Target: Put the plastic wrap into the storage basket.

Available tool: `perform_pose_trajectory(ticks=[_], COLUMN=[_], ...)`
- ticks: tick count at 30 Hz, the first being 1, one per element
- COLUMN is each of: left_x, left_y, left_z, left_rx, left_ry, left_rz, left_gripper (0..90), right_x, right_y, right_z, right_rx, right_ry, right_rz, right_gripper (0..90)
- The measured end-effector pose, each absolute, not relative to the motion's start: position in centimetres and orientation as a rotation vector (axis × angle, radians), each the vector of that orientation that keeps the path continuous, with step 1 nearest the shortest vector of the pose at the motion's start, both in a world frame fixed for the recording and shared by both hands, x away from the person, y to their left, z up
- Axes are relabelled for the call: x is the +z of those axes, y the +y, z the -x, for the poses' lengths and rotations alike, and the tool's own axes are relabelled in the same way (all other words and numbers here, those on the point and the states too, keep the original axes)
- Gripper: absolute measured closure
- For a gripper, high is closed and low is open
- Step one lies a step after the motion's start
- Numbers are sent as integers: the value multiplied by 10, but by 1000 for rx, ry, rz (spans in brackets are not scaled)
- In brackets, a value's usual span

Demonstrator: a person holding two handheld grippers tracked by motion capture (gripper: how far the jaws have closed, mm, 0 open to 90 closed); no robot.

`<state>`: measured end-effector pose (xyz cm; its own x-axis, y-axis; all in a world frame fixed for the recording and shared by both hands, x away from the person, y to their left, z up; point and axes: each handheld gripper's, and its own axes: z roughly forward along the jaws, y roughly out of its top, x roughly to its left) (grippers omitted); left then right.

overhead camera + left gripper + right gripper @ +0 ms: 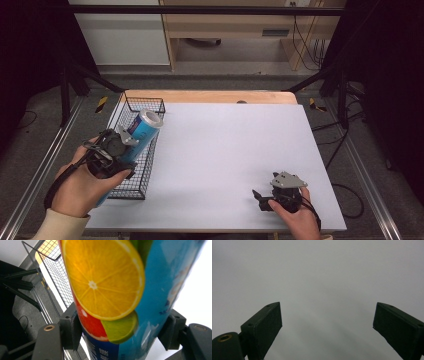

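My left gripper [121,145] is clamped on its load, tilted, over the table's left edge; right gripper [260,196] gapes wide, near front edge.

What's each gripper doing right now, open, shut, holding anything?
Left gripper: shut on the blue can, held tilted over the wire basket.
Right gripper: jaws open, nothing between them, low over the white table.

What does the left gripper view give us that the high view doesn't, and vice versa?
Left gripper view alone: the citrus-slice print on the blue can, with a black pad pressed against each side.

High view alone: the can's silver end, the whole white table, and the right gripper resting open near the front edge.

Both: the can clamped in the left gripper over the wire basket.
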<state>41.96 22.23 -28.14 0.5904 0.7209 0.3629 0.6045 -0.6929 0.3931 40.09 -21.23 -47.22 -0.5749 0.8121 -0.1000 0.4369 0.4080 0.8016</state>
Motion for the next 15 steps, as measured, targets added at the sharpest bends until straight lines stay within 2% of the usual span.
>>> perform_pose_trajectory(ticks=[15], left_x=[-287], left_y=[230], left_z=[-419], left_rx=[727], left_ry=[1119], left_rz=[-2587], left_gripper=[321], right_x=[-473], right_y=[-212], right_z=[-401], right_rx=[1031], right_ry=[2193], right_rz=[-1061], right_gripper=[89])
